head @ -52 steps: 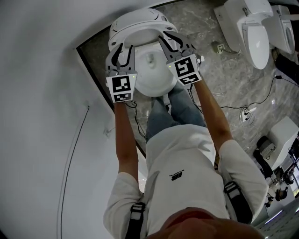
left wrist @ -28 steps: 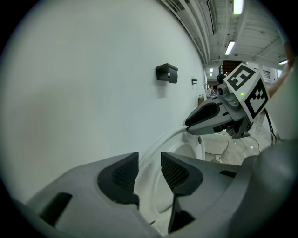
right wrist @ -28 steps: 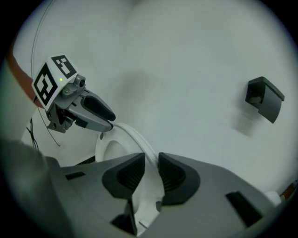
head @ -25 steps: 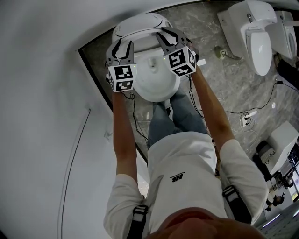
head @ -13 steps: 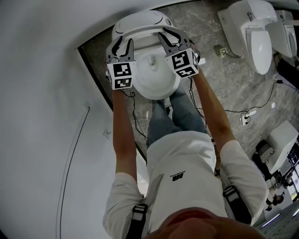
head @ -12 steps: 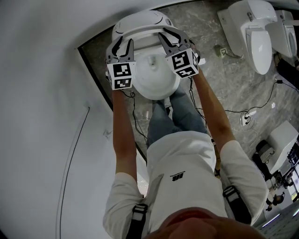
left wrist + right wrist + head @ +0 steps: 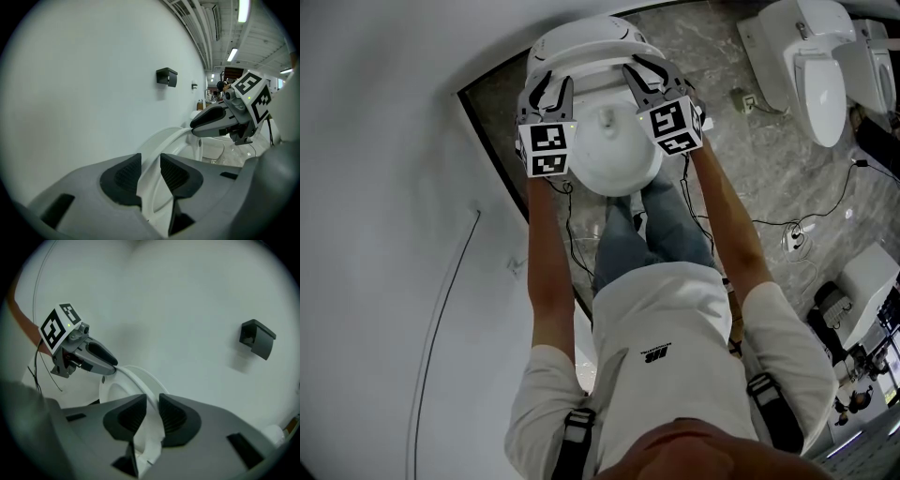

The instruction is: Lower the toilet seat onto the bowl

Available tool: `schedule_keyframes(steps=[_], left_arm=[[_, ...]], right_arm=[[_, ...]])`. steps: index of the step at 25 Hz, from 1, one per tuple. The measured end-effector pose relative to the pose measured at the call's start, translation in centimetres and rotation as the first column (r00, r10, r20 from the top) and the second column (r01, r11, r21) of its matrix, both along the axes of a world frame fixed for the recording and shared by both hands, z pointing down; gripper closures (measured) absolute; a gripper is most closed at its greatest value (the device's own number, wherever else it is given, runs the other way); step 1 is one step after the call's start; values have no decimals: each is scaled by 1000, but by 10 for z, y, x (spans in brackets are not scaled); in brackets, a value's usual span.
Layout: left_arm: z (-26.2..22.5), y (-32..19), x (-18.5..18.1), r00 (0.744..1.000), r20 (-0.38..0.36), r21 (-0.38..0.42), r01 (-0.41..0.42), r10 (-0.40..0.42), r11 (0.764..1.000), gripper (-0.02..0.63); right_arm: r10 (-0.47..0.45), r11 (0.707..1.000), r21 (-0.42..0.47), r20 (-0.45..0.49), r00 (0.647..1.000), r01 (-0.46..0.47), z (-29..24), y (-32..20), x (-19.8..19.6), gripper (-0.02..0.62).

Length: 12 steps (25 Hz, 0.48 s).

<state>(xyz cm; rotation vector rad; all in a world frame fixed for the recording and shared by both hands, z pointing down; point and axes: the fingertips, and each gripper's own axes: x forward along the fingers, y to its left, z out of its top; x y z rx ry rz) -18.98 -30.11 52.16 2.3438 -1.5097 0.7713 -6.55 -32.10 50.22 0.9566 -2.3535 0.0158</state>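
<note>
The white toilet seat (image 7: 592,60) stands raised against the lid (image 7: 581,33), above the open bowl (image 7: 614,155). My left gripper (image 7: 547,88) is on the seat's left side. In the left gripper view the seat rim (image 7: 164,138) runs between the pads of the left gripper (image 7: 150,165), whose jaws have just been closing and now press on it. My right gripper (image 7: 648,73) is shut on the seat's right side, with the rim (image 7: 136,377) between the pads of the right gripper (image 7: 151,406). Each gripper view also shows the other gripper, the right gripper (image 7: 213,123) and the left gripper (image 7: 101,359), on the rim.
A white wall (image 7: 384,234) rises close on the left. Other toilets (image 7: 816,75) stand at the upper right. Cables (image 7: 797,230) lie on the marble floor (image 7: 741,159). A black box (image 7: 167,76) hangs on the wall behind the toilet. The person's legs (image 7: 647,230) stand before the bowl.
Since the earliest frame both grippers have slid up the picture towards the back of the toilet along the seat. Over the last half second almost nothing has shifted.
</note>
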Motion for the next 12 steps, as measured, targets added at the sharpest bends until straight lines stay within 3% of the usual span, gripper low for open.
schedule_keyframes(steps=[12], left_arm=[[-4,28,11,999,-4,-11,-45,45,999,462]], right_arm=[[21,1000,-1,-3,1000,-21,-3,30,9,503]])
